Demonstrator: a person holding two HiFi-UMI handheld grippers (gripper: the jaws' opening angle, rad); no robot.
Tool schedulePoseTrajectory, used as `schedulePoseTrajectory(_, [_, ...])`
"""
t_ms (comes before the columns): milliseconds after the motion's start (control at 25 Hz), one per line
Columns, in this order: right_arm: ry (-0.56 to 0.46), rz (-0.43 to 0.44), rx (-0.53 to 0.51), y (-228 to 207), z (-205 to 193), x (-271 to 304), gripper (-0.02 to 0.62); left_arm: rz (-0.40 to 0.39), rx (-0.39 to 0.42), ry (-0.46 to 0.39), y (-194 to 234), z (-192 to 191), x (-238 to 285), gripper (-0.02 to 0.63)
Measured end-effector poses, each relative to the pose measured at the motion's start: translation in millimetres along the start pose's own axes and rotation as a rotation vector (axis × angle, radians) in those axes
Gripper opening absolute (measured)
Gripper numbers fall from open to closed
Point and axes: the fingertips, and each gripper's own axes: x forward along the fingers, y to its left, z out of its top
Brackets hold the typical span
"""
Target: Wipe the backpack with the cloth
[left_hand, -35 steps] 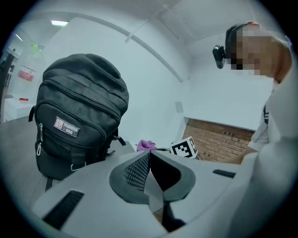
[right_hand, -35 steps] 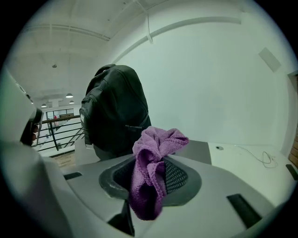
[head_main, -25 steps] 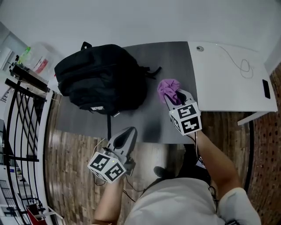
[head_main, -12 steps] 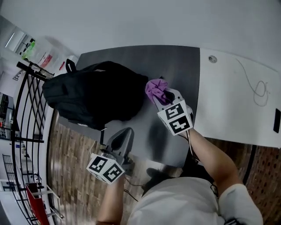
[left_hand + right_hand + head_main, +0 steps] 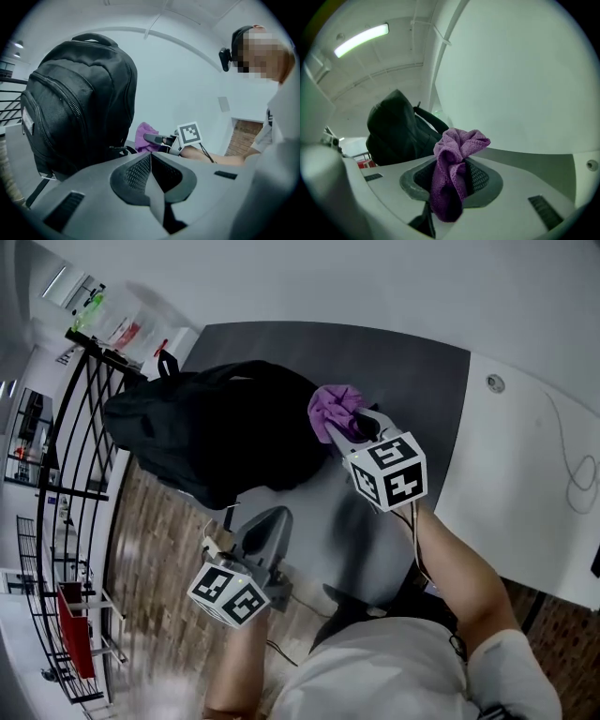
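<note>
Right claw [image 5: 349, 430] clamped on crumpled purple microfibre cloth [image 5: 335, 407], just beside black fabric backpack [image 5: 216, 432]; wiping apparently not yet begun. Left claw [image 5: 270, 521] closed, empty.

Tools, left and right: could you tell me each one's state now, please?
Left tool: closed, empty.
Right tool: closed on the purple cloth.

The head view looks steeply down over the surface [image 5: 403, 381]. Each gripper view looks close along its own jaws, nearly level, toward the backpack [image 5: 75, 108], which all three views share
</note>
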Motion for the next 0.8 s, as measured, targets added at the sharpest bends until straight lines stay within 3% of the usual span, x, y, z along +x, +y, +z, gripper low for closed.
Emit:
schedulePoseTrajectory(200, [-0.141, 0.173, 0.190, 22, 45, 16, 0.130, 0.035, 0.001, 0.000, 9, 3, 0, 0.005])
schedulePoseTrajectory(360, [-0.119, 0.223, 0.260, 22, 33, 44, 0.130, 0.059, -0.004, 0.011, 16, -1, -1, 0.005])
schedulePoseTrajectory(800, [0.018, 0.163, 0.148, 14, -10, 81, 0.130, 0.072, -0.020, 0.029, 21, -6, 3, 0.005])
